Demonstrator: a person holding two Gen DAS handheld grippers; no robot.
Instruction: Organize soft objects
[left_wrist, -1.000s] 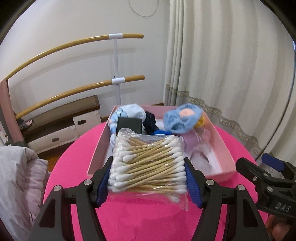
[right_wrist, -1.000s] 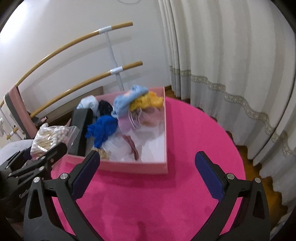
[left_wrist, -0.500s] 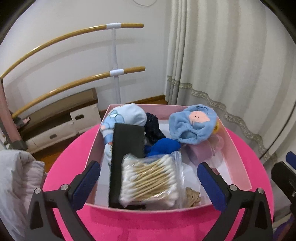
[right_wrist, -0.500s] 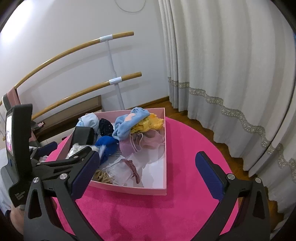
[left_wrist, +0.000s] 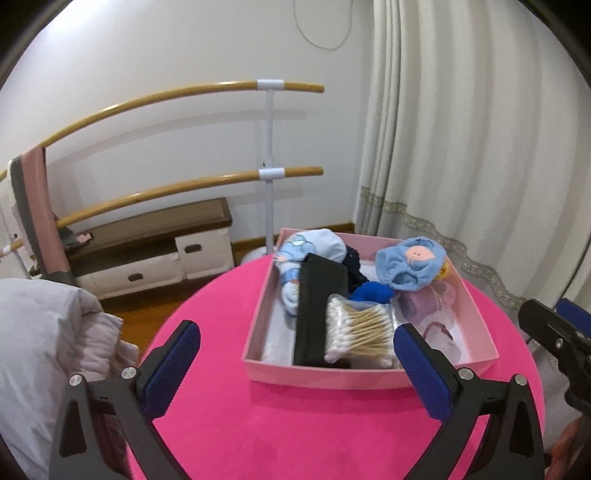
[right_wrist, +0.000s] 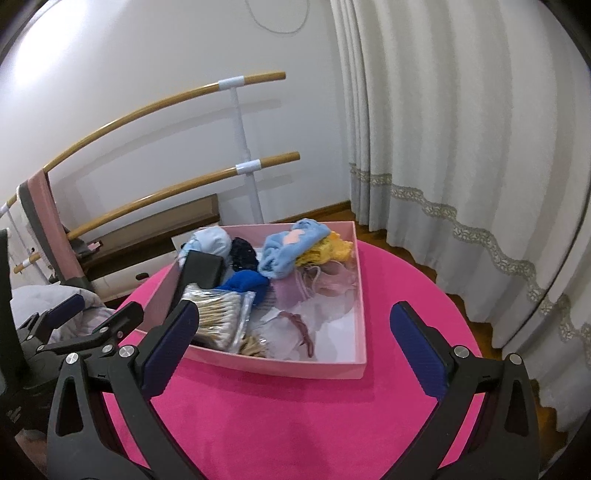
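Note:
A pink box (left_wrist: 332, 376) (right_wrist: 258, 363) sits on the round pink table (left_wrist: 295, 435) (right_wrist: 314, 424). Inside lie a bag of cotton swabs (left_wrist: 360, 334) (right_wrist: 218, 321), a black case (left_wrist: 317, 310) (right_wrist: 201, 267), a light blue plush (left_wrist: 410, 267) (right_wrist: 288, 251), a dark blue cloth (left_wrist: 371, 291) (right_wrist: 245, 282), a pale blue cloth bundle (left_wrist: 310, 245) and pink and yellow soft items (right_wrist: 325, 284). My left gripper (left_wrist: 295, 365) hangs open and empty just in front of the box. My right gripper (right_wrist: 291, 343) is open too, empty, near the box's front edge.
A wooden double barre (left_wrist: 184, 140) and a low cabinet (left_wrist: 155, 254) stand against the wall behind the table. Cream curtains (left_wrist: 480, 147) hang at the right. A padded grey garment (left_wrist: 44, 350) lies left of the table.
The left gripper held the swab bag, let it go into the box, opened wide and pulled back to the left. The right gripper rose slightly and stayed open.

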